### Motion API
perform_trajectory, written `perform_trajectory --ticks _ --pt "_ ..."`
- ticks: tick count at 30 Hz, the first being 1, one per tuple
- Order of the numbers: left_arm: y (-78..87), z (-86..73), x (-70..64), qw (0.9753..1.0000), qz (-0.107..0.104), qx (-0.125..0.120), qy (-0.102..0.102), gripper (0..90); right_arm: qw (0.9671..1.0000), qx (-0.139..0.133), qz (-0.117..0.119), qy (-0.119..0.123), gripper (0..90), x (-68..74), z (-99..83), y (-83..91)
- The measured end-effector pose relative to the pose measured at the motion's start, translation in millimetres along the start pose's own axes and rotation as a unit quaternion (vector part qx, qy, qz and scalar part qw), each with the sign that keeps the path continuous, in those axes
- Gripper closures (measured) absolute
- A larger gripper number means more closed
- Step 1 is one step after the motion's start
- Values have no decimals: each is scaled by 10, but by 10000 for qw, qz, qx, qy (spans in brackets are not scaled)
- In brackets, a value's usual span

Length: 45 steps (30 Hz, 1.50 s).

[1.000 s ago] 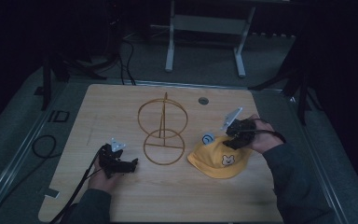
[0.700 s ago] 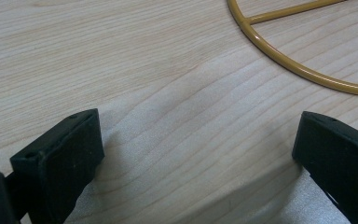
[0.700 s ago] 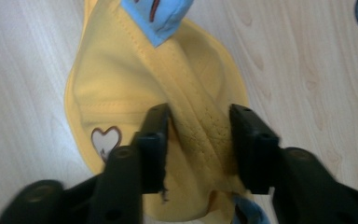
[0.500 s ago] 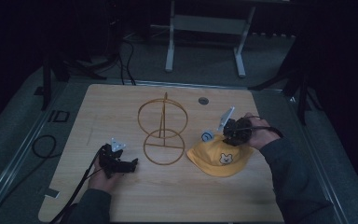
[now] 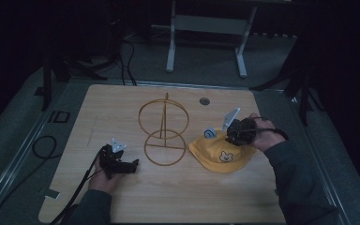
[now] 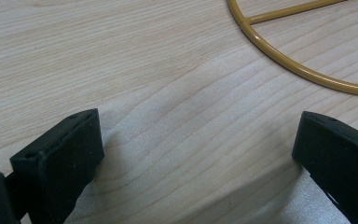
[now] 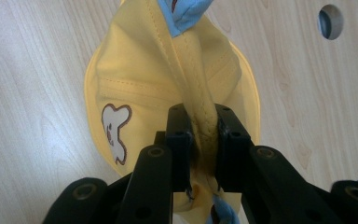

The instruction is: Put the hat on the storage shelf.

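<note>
A yellow child's hat (image 5: 220, 153) with a white bear patch and a blue ear lies on the wooden table (image 5: 122, 108), right of centre. My right gripper (image 5: 236, 132) is shut on a pinched fold of the yellow hat (image 7: 168, 84), the cloth bunched between the two jaws. A gold wire stand (image 5: 164, 136) with a round base ring and an upright hoop sits at the table's middle. My left gripper (image 5: 133, 165) rests low on the table left of the stand, jaws wide apart with bare wood between them; the stand's base ring (image 6: 289, 58) curves past at upper right.
A round cable hole (image 5: 204, 101) is in the table's far right part, also seen as the hole (image 7: 330, 21). Black cables (image 5: 42, 147) lie on the floor to the left. A grey metal frame (image 5: 206, 28) stands beyond the table.
My right gripper has shifted a little over the hat's far edge and holds the cloth gathered. The left gripper has stayed put.
</note>
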<state>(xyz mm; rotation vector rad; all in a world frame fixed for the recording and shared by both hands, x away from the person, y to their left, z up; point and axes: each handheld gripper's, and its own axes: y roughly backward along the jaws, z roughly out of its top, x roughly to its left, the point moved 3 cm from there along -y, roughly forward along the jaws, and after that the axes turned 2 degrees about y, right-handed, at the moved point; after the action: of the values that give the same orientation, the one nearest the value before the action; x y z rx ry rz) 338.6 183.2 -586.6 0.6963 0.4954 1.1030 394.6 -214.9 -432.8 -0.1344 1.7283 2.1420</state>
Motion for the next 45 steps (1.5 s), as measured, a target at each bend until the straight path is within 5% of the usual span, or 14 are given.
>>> perform_trajectory --ticks 11,23,32,39,45 --pt "0 0 0 10000 -4 -2 2 19 9988 -330 -350 -136 781 -43 -76 171" --pt "1 0 0 10000 0 3 2 19 9919 -1063 -524 -457 783 -95 -146 331" --pt "0 0 -1 10000 -9 2 8 19 9798 -1620 -757 -898 792 -136 -225 348" --pt "0 1 -2 10000 -6 -4 14 19 9664 -2062 -875 -1260 793 -185 -275 358" --pt "-1 1 -2 10000 -7 -5 15 19 9587 -2287 -765 -1509 793 -223 -305 351"
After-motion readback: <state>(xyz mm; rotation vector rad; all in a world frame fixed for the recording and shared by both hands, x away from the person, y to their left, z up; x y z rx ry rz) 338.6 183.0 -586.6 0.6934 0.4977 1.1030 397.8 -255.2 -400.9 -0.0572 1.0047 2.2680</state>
